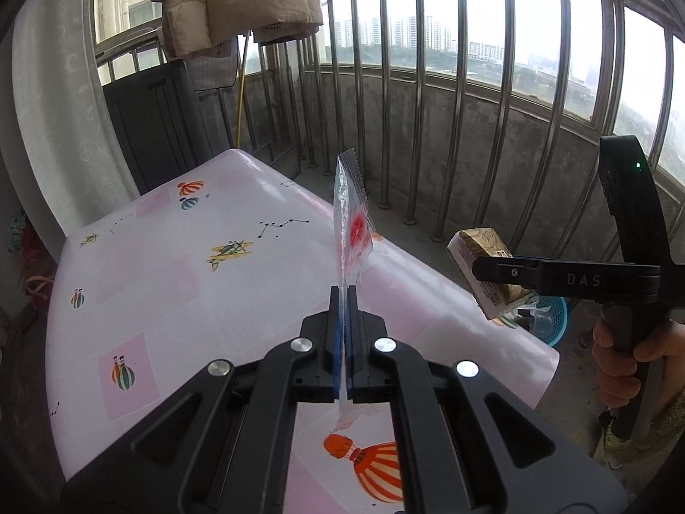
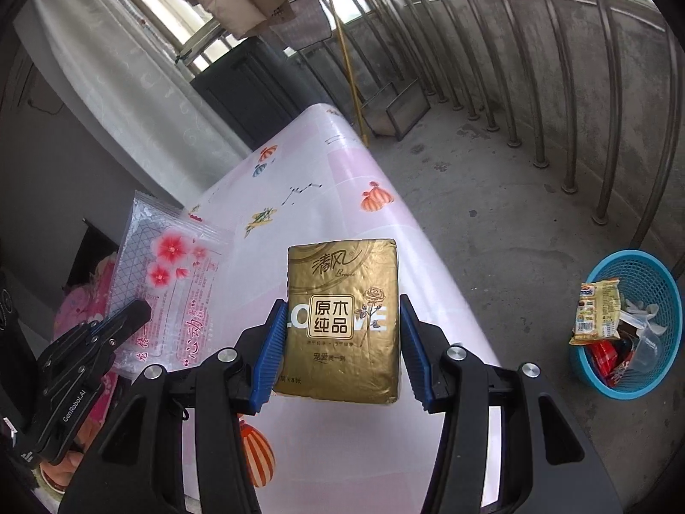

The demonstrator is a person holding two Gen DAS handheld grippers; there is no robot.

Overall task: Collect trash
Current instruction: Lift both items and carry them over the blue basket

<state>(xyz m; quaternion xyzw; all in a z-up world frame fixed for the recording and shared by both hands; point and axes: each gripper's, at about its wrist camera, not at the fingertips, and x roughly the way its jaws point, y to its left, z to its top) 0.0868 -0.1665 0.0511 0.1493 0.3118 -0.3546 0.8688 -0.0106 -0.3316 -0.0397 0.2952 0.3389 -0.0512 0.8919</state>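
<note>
Left gripper (image 1: 342,295) jaws clamped on clear flowered wrapper (image 1: 352,218) above table (image 1: 171,257), right gripper (image 2: 342,342) jaws gripping gold tissue pack (image 2: 342,321), blue basket (image 2: 642,274) of trash at three o'clock on floor.

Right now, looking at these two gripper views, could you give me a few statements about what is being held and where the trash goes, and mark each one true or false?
1. The left gripper is shut on a clear plastic wrapper with red flowers. True.
2. The right gripper holds a gold tissue pack. True.
3. The blue basket stands on the table. False: it stands on the concrete floor beside the table.
4. The blue basket has nothing in it. False: a snack packet and other scraps are inside.
5. A padded coat hangs above the far end of the table. True.
</note>
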